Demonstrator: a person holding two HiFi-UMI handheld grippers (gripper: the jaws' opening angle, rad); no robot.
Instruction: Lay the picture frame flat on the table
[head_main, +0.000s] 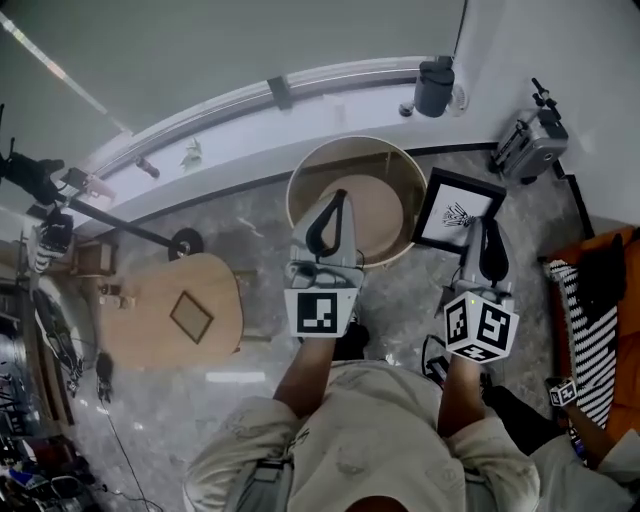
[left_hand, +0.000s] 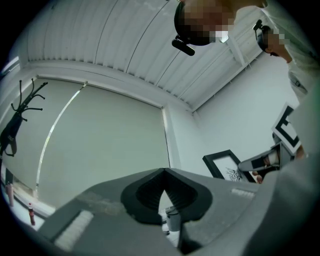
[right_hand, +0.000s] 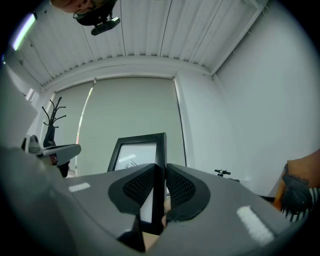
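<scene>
Jaws of my right gripper (right_hand: 160, 182) clamp the picture frame (right_hand: 134, 152) by its edge, just beside the round table (head_main: 352, 143); my left gripper (left_hand: 164, 175), above that table, is closed and empty.

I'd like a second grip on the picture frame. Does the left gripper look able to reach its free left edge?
Probably yes: nothing stands between the empty left gripper and the picture frame, which the right gripper clamps by its right edge. The left gripper's jaws are together, so they must open.
</scene>
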